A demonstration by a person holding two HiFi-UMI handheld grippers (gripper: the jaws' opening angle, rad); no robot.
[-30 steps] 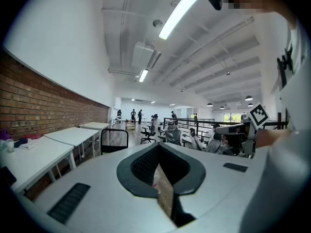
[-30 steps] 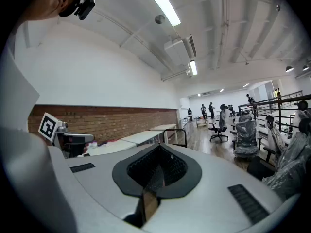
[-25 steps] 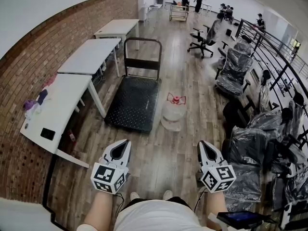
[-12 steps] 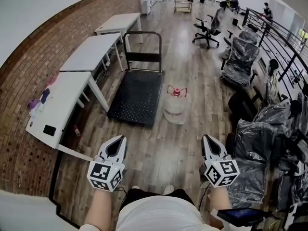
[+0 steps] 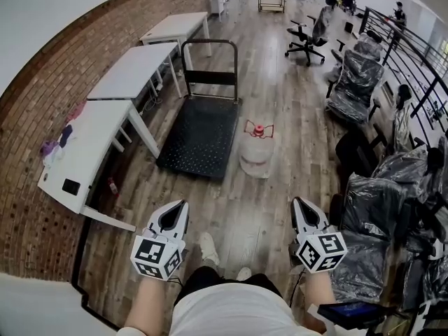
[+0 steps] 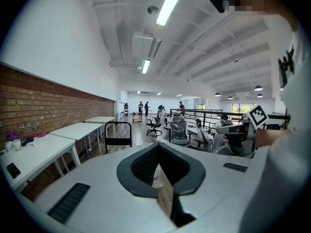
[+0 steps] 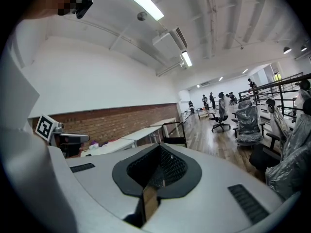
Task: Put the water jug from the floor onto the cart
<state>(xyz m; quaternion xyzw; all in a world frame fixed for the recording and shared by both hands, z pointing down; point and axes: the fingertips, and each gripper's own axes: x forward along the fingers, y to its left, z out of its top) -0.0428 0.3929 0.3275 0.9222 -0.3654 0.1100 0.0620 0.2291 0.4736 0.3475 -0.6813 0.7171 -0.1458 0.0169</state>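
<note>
Head view: the clear plastic water jug with a red cap [image 5: 256,152] stands on the wooden floor [image 5: 276,194], just right of the black flat platform cart [image 5: 199,135], far from the left claw [image 5: 176,208] and right claw [image 5: 302,204].

Left gripper view: left claw clenched, empty.

Right gripper view: right claw clenched, empty.

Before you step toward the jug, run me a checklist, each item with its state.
1. Water jug upright on the floor, beside the cart: ok.
2. Cart deck bare for the jug: ok.
3. Floor between claws and jug free of obstacles: ok.
4. Left claw and right claw open for a grab: not ok, both shut and empty.
5. Jug within reach: not ok, it stands well ahead of both claws.
6. Jug's fill level: cannot tell.
</note>
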